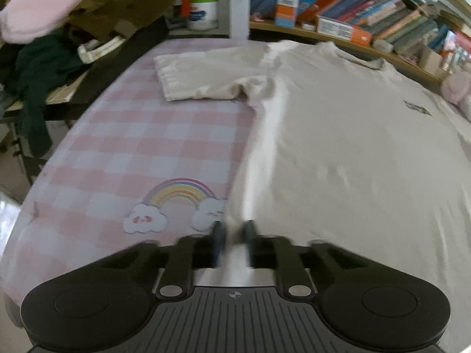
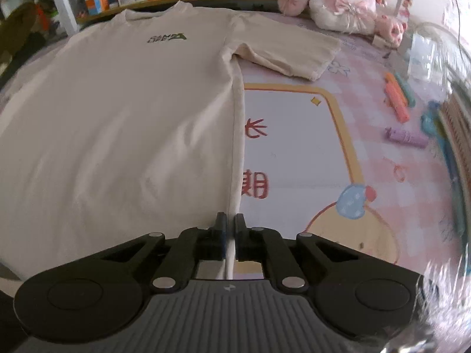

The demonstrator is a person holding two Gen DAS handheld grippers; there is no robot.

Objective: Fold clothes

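A cream T-shirt (image 1: 338, 123) lies spread front-up on the pink checked table cover (image 1: 141, 135), collar toward the bookshelf. My left gripper (image 1: 234, 229) is shut on the shirt's bottom left corner, with the side seam running straight away from it; this view is blurred. In the right wrist view the same T-shirt (image 2: 123, 111) shows a small dark logo (image 2: 166, 38) on the chest. My right gripper (image 2: 230, 220) is shut on the bottom right corner, the seam pinched between its black fingers. Both short sleeves lie flat, out to the sides.
A bookshelf (image 1: 368, 14) runs along the far edge. Piled clothes (image 1: 88, 17) sit on a dark bench at the left. A plush toy (image 2: 341, 3) sits at the far right, with several markers (image 2: 397, 100) and a clear container (image 2: 424, 56) on the cover's right side.
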